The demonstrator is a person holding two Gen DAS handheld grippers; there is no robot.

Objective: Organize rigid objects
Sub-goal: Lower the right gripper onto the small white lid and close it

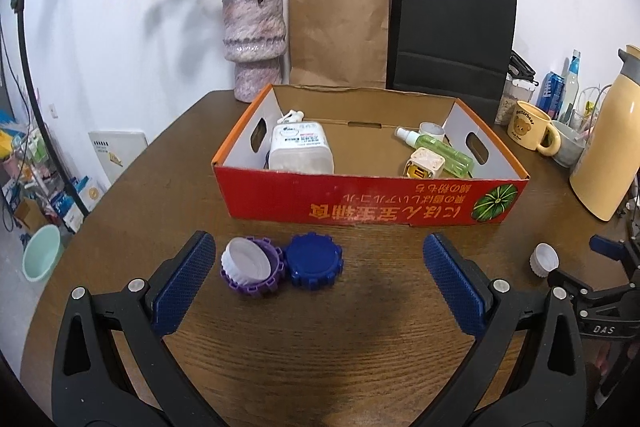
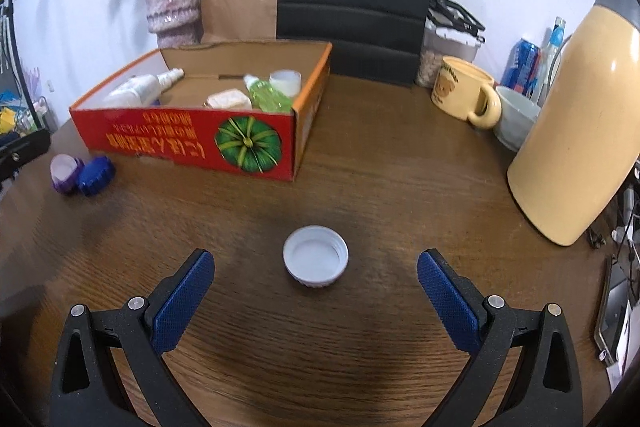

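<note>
Bright, even light; sharp centre, fisheye-bent dark edges.

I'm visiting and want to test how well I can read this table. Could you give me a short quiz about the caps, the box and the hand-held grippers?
1. True or false: the white cap in front of the right hand-held gripper lies with its open side up.
2. Which loose piece touches the purple cap? A) the blue cap B) the yellow mug C) the thermos
3. Fill in: the green spray bottle lies inside the ____.

Key
1. True; its hollow inside faces the camera.
2. A; the two sit side by side before the left hand-held gripper, whose jaws stand wide apart.
3. Red cardboard box.
</note>
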